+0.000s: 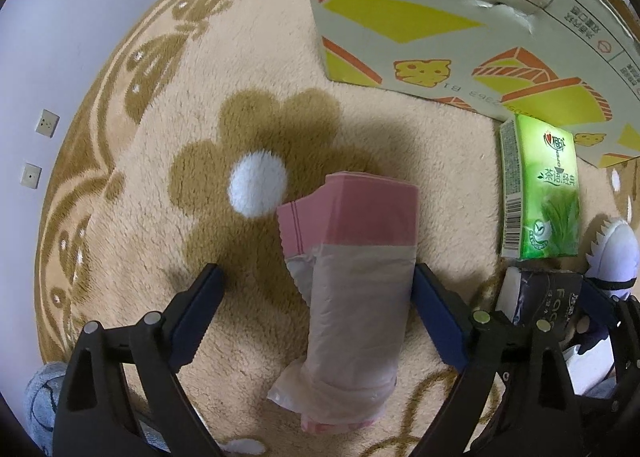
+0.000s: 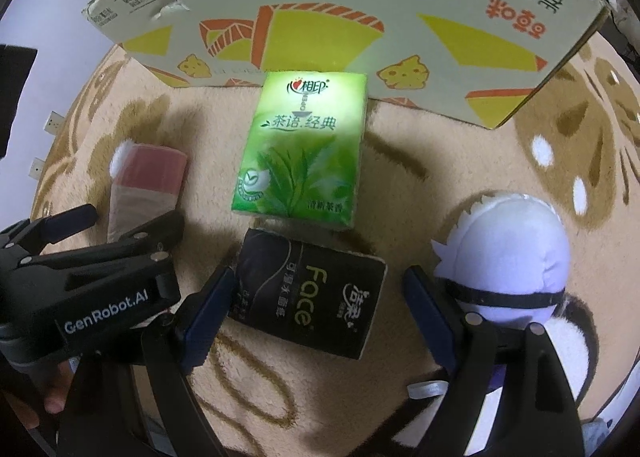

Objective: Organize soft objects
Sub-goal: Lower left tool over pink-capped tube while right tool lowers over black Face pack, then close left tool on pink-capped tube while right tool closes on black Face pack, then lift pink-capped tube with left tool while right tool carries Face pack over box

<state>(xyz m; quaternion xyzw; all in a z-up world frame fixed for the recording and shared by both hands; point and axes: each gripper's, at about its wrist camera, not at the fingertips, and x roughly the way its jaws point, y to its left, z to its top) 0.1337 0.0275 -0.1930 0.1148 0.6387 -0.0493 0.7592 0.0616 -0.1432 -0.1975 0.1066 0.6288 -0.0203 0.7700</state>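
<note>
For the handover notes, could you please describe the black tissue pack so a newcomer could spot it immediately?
Start at the big cardboard box standing on the beige rug. In front of it lies a green tissue pack, and just nearer the camera lies the black tissue pack, between the open right claw fingers. It alone is dark, lettered "Face".

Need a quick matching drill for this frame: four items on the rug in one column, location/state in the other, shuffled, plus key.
Items
1. green tea-print tissue pack
2. black "Face" tissue pack
3. pink roll of plastic bags
4. white plush doll with black band

Places
A. between the open left gripper fingers
B. lying against the printed cardboard box
C. outside the right gripper, beside one finger
D. between the open right gripper fingers

Pairs: 1-B, 2-D, 3-A, 4-C
</note>
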